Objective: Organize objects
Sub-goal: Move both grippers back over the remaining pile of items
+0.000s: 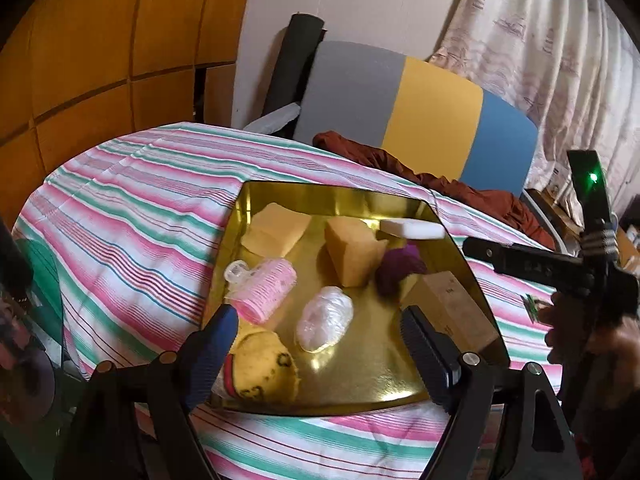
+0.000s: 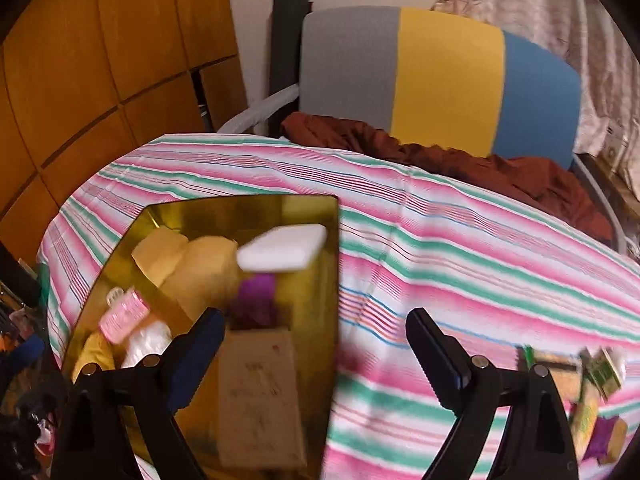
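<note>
A gold tray (image 1: 360, 376) lies on the striped cloth and holds several things: a yellow sponge (image 1: 276, 228), an orange sponge (image 1: 352, 252), a white block (image 1: 412, 228), purple yarn (image 1: 400, 268), a pink hair roller (image 1: 264, 288), a clear plastic bundle (image 1: 324, 322), a brown box (image 1: 452, 304) and a yellow cloth item (image 1: 264, 364). My left gripper (image 1: 320, 336) is open and empty above the tray's near part. My right gripper (image 2: 316, 344) is open and empty over the tray's right edge (image 2: 334, 280); its body shows in the left wrist view (image 1: 560, 272).
The table has a pink, green and white striped cloth (image 2: 460, 248). Small packets and a purple item (image 2: 596, 400) lie at its near right. A chair with a grey, yellow and blue back (image 1: 416, 120) and dark red fabric (image 2: 480, 164) stands behind. Wooden panels (image 1: 100, 60) are on the left.
</note>
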Tool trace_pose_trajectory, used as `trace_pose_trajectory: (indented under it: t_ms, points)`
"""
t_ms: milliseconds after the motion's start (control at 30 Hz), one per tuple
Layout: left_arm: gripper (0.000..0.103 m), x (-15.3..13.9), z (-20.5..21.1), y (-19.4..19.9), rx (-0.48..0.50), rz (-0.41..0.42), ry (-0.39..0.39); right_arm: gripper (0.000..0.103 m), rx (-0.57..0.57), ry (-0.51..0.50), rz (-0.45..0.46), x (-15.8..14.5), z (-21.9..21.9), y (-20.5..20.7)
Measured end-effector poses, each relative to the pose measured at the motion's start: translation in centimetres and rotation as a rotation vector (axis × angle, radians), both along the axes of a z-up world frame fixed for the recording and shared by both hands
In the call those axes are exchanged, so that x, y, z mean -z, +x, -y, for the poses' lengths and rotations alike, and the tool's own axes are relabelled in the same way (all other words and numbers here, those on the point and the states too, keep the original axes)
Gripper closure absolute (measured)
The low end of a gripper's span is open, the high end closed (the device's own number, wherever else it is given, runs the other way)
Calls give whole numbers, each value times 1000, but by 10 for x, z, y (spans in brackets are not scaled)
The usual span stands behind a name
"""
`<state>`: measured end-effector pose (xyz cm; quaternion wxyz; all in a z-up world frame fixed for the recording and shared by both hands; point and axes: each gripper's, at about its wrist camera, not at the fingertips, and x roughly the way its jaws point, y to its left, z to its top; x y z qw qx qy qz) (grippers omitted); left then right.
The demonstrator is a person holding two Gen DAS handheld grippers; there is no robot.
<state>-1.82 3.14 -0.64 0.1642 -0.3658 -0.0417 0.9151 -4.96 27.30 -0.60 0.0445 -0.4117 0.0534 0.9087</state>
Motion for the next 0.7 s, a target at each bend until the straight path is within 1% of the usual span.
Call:
trace_pose_trajectory:
  t_ms: [100, 200, 333, 567, 700]
  points:
    - [16, -2, -8, 7, 26, -13, -26, 9, 47, 14, -5, 3, -13, 21]
    - [16, -5, -17, 12, 56, -16, -33, 9, 89, 19, 4, 7, -29, 42]
    - [16, -9, -31, 21, 103, -31, -44, 9, 143, 37, 43, 17, -54, 67]
    - [16, -16, -61, 29, 217, -44, -37, 9, 272, 39, 131, 33, -115, 113]
    - [16, -21, -83, 36, 287, -56, -33, 9, 379, 37, 148, 29, -163, 140]
